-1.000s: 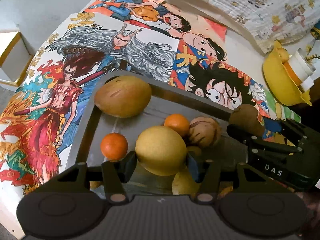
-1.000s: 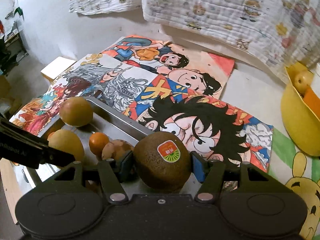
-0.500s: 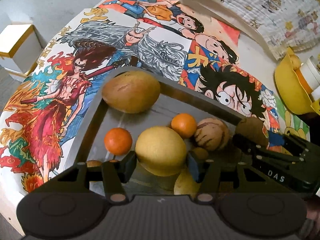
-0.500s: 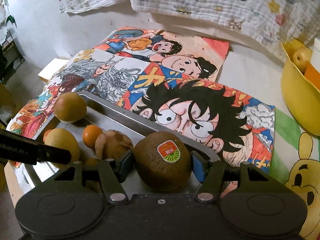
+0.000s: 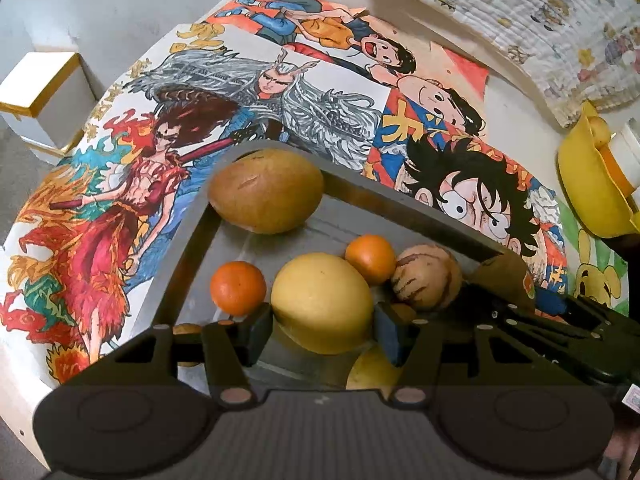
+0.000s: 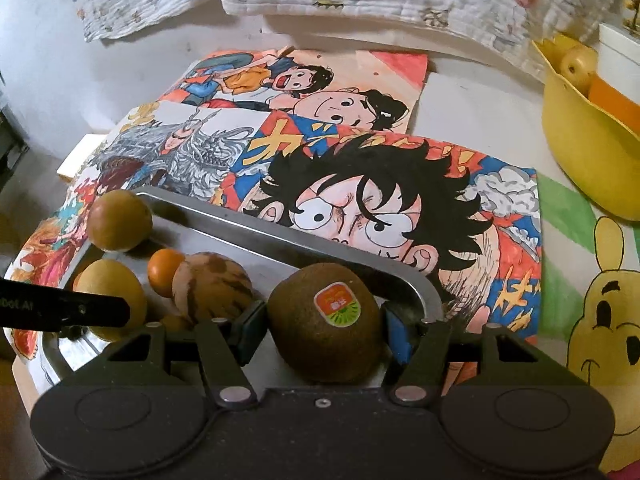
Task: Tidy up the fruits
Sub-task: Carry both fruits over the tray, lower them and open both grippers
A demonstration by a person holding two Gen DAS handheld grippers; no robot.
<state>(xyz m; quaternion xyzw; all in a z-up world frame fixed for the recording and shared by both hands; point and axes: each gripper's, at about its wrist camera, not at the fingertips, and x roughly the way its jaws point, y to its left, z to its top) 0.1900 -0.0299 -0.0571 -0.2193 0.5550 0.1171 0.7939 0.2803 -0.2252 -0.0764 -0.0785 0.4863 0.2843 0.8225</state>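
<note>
Fruit was seen gathered in a metal tray [image 5: 404, 216] set on cartoon posters [image 5: 320, 92] covering the tabletop. The left gripper [image 5: 323, 330] was closed on a yellow fruit [image 5: 322, 300] above the tray, its underside hidden by the jaws; below it a second yellow fruit [image 5: 370, 370] was largely covered. The right gripper [image 6: 322, 334] was clamped on a kiwi [image 6: 324, 320] bearing a sticker, held at the tray's right corner beside the rim. A brown pear [image 5: 266, 190] was lodged in the far left corner, with two small oranges [image 5: 238, 288] and a striped melon-like fruit [image 5: 426, 278] between. A yellow bowl [image 6: 580, 148] was cut off at the right edge, its contents only partly made out. Open poster surface was left between tray and bowl.
</note>
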